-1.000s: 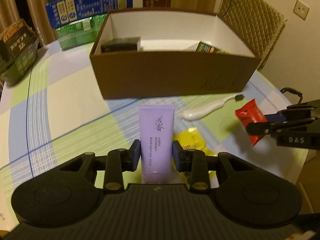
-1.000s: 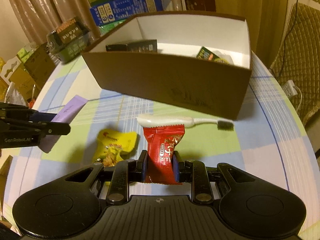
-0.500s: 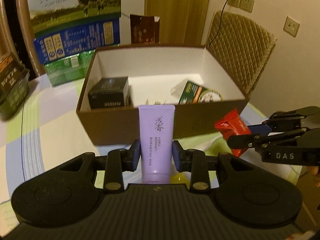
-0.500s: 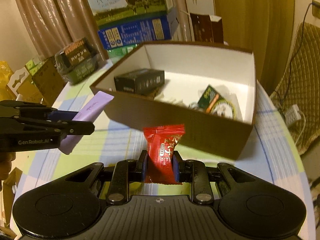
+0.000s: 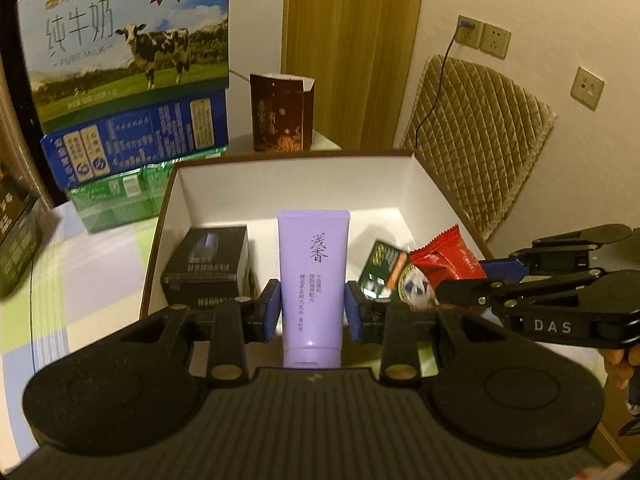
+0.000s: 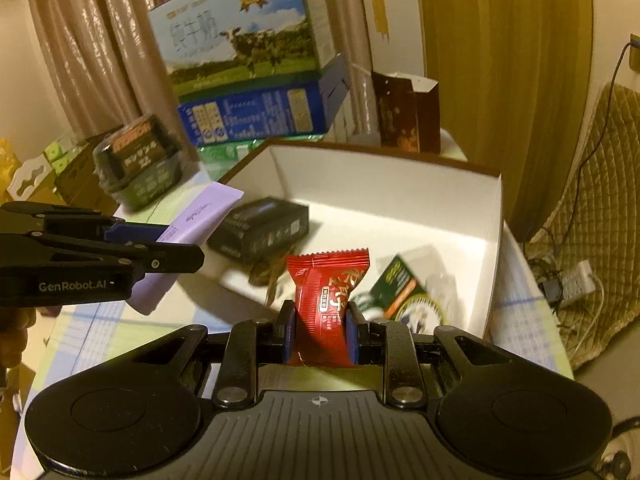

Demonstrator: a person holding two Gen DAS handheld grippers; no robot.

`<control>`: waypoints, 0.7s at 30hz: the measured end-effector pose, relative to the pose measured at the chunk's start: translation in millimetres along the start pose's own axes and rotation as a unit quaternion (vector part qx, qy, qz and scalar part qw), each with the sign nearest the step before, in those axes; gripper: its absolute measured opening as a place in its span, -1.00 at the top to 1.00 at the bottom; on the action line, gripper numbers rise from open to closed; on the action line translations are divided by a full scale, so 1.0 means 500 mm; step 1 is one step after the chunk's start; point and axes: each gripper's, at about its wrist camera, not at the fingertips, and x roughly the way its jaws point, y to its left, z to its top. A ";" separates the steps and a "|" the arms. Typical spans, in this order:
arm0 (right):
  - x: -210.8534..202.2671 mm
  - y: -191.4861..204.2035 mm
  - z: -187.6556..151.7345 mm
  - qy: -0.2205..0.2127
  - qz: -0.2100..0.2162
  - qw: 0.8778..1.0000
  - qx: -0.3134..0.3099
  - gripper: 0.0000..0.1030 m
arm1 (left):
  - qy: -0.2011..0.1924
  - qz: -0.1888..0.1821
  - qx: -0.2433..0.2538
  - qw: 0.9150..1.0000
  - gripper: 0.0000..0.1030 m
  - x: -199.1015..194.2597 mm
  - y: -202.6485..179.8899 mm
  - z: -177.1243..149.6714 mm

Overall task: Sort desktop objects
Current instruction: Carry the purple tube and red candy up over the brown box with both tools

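A round table with a checked cloth point(image 5: 80, 280) stands in a warm, dim room, with curtains and a padded chair point(image 5: 476, 152) close by. In the middle sits a brown box point(image 6: 494, 216), white inside and open on top. I will use the box to say where things are.

Behind the box is a stack of cartons. The top one, the milk carton point(image 5: 128, 40), shows a cow and the words "PURE MILK". A dark paper bag point(image 5: 280, 112) stands behind the box too.

The left gripper point(image 5: 312, 312) is pinching a purple tube point(image 5: 312, 272) by its lower end, with Chinese writing down the front. The tube points up and hangs over the near edge of the box. The right gripper point(image 6: 320, 336) is squeezed tight on a red packet point(image 6: 326, 296), also over the near edge. I think both things are held up high so they can be dropped inside.

Already inside the box are a black carton point(image 5: 212, 260) on the left and a green packet point(image 6: 412, 296) on the right.

One tool reads "DAS", the other "GenRobot.AI".
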 end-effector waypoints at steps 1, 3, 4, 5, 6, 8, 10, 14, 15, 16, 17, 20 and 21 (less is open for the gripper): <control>0.006 -0.005 0.011 -0.002 -0.001 1.000 0.001 0.57 | 0.000 0.000 -0.001 1.000 0.45 0.008 0.003 0.009; 0.019 -0.017 0.032 -0.006 -0.004 1.000 0.004 0.57 | 0.000 -0.002 -0.003 1.000 0.45 0.028 0.009 0.028; 0.028 -0.023 0.043 -0.007 -0.004 1.000 0.007 0.57 | 0.001 -0.004 -0.004 1.000 0.45 0.038 0.012 0.036; 0.039 -0.031 0.053 -0.007 -0.004 1.000 0.011 0.57 | 0.003 -0.005 -0.007 1.000 0.45 0.051 0.015 0.045; 0.047 -0.038 0.062 -0.007 -0.004 1.000 0.015 0.57 | 0.007 -0.006 -0.009 1.000 0.45 0.065 0.019 0.054; 0.071 -0.054 0.080 -0.007 -0.005 1.000 0.021 0.57 | 0.012 -0.007 -0.010 1.000 0.45 0.091 0.024 0.069; 0.097 -0.067 0.096 -0.003 -0.004 1.000 0.028 0.57 | 0.020 -0.005 -0.011 1.000 0.45 0.120 0.030 0.082; 0.155 -0.096 0.119 0.012 -0.006 0.999 0.044 0.57 | 0.038 -0.006 -0.014 0.999 0.45 0.182 0.043 0.103; 0.170 -0.102 0.123 0.016 -0.008 0.999 0.047 0.57 | 0.042 -0.006 -0.017 0.999 0.45 0.198 0.047 0.107; 0.184 -0.107 0.128 0.019 -0.009 0.998 0.051 0.57 | 0.047 -0.006 -0.020 0.999 0.45 0.214 0.051 0.110; 0.197 -0.112 0.131 0.023 -0.008 0.998 0.055 0.57 | 0.054 -0.008 -0.025 0.998 0.45 0.231 0.055 0.114; 0.231 -0.124 0.140 0.034 -0.009 0.997 0.067 0.57 | 0.072 -0.012 -0.036 0.997 0.45 0.278 0.068 0.122; 0.241 -0.127 0.142 0.038 -0.009 0.997 0.069 0.57 | 0.077 -0.011 -0.037 0.996 0.45 0.290 0.070 0.124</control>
